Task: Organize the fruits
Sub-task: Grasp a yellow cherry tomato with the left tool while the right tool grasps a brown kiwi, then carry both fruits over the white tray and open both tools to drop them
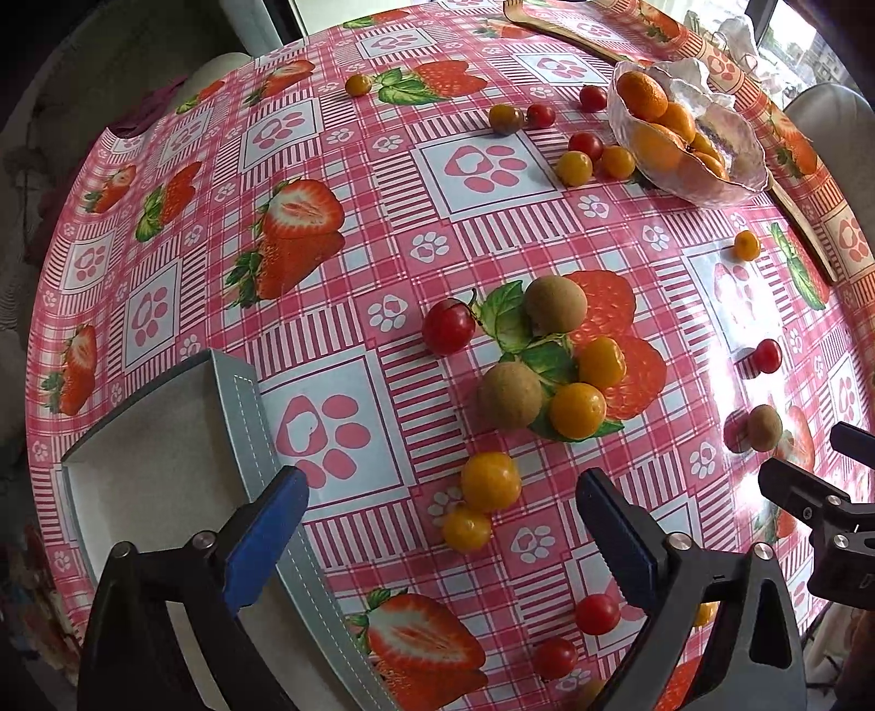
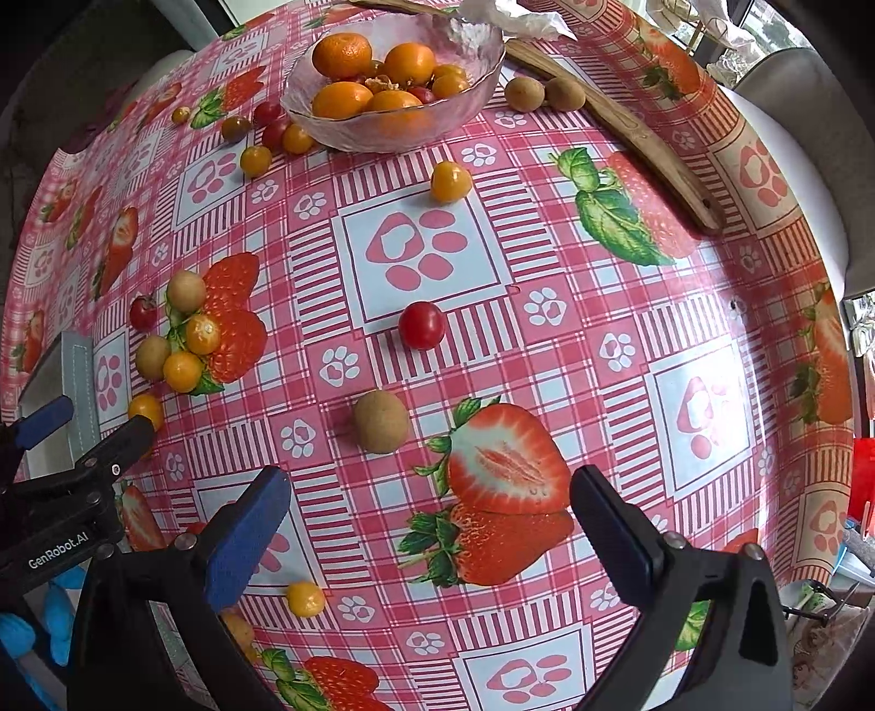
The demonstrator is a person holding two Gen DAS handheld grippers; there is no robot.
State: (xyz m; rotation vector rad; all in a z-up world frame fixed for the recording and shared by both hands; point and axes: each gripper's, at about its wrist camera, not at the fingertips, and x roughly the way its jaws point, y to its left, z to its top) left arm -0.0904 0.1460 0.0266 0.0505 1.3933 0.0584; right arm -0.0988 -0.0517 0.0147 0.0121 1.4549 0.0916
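Left wrist view: left tongs (image 1: 443, 517) gape wide over two yellow fruits (image 1: 481, 500) beside the tray (image 1: 164, 437); right tongs (image 2: 432, 511), wide too, hang empty above the surface (image 2: 601, 306). Next, likely: descend, pinch gently.

The surface (image 2: 547, 350) wore a glossy, wipe-clean cloth, plastic by its look, with white glare toward three o'clock in the left wrist view. The bowl (image 2: 470, 104) at twelve o'clock in the right wrist view looked like clear, dimpled glass with a wavy rim. The mandarins (image 2: 343, 53) in it had a pebbled, matt peel; the red cherry tomato (image 2: 421, 325) was smooth and shiny; the brown round fruit (image 2: 381, 421) was dull and rough. The left tool (image 1: 440, 525) was matt black plastic with ribbed blue pads and metal pins. The tray (image 1: 249, 404) at eight o'clock looked like stitched grey leatherette.
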